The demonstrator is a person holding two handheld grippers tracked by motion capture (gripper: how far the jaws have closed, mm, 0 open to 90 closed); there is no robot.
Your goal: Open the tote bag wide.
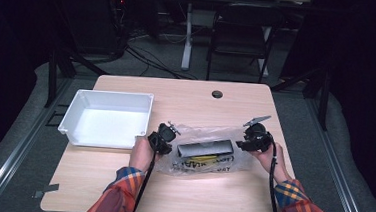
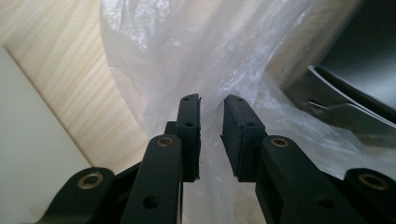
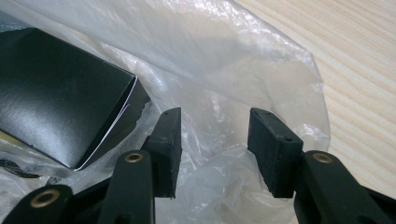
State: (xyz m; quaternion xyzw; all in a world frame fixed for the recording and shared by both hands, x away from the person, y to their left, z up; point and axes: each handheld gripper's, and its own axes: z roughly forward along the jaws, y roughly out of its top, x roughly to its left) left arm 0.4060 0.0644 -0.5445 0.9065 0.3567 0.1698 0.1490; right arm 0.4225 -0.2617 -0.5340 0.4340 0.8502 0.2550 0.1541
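A clear plastic bag (image 1: 199, 133) lies on the wooden table (image 1: 120, 181) with a black box (image 1: 206, 148) and a yellow printed label (image 1: 203, 162) inside it. My left gripper (image 1: 170, 141) is at the bag's left end. In the left gripper view its jaws (image 2: 211, 100) stand a narrow gap apart, with a fold of the bag (image 2: 187, 46) running between them; the box (image 2: 359, 60) lies off to the right. My right gripper (image 1: 240, 144) is at the bag's right end. Its jaws (image 3: 215, 116) stand wide open over crumpled film (image 3: 210, 51), the box (image 3: 51, 102) to their left.
An empty white tray (image 1: 107, 94) stands on the table left of the bag, close to my left hand. A cable hole (image 1: 217, 94) sits near the far edge. A chair (image 1: 241, 34) and a desk leg (image 1: 187, 36) stand beyond the table.
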